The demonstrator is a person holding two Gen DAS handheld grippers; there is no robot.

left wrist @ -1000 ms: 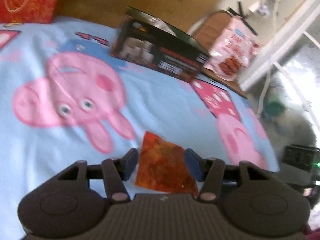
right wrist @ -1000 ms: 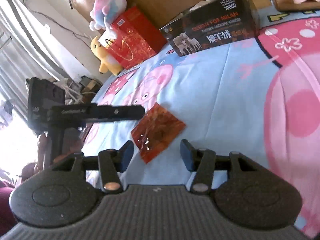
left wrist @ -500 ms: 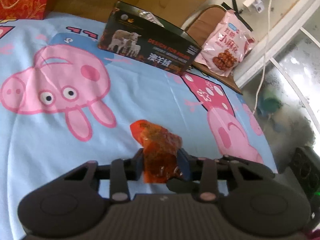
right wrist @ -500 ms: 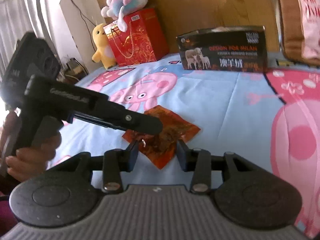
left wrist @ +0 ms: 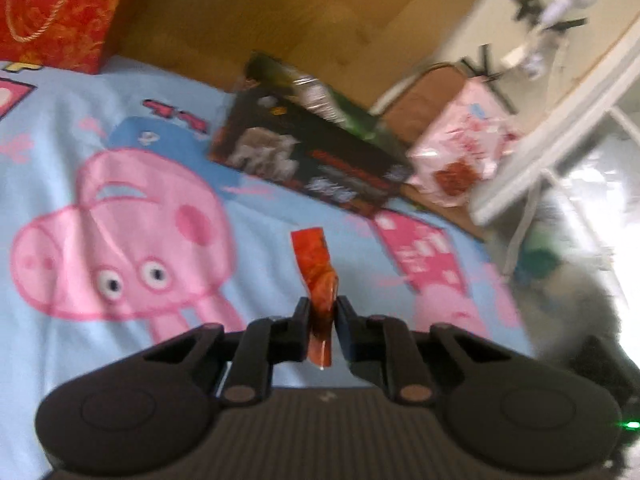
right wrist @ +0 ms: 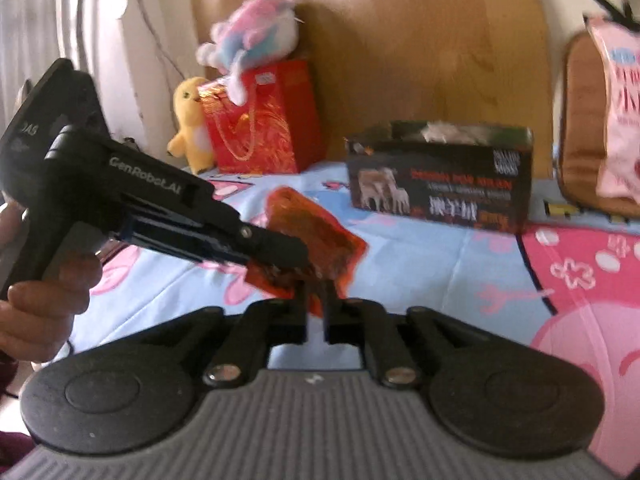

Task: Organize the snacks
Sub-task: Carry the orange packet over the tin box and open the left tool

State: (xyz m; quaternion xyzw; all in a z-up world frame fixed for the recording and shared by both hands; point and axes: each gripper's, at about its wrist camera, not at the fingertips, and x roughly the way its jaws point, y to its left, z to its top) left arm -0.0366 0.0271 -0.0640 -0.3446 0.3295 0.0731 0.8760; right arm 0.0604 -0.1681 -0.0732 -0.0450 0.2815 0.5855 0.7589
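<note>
- We have the small orange-red translucent snack packet off the light blue cartoon-pig bedsheet, hanging in the air on the near side of the dark open-topped cardboard box with sheep printed on it.
- Our left gripper is clamped tight on the packet's lower end, so the packet stands up edge-on between its pads.
- Our right gripper is closing, with the packet's lower corner between its jaws; the pads look pressed on the foil, though blur leaves that a judgement.
- In the right wrist view, the left gripper reaches in from the left, with a hand on its grip.
- Done so far, as we read it: the pickup only.
- Left: carrying the packet to the box, which already holds some pale wrappers, and dropping it in.
- A large pink snack bag stands beyond the box, to its right, on a brown chair; it may need sorting too.
</note>
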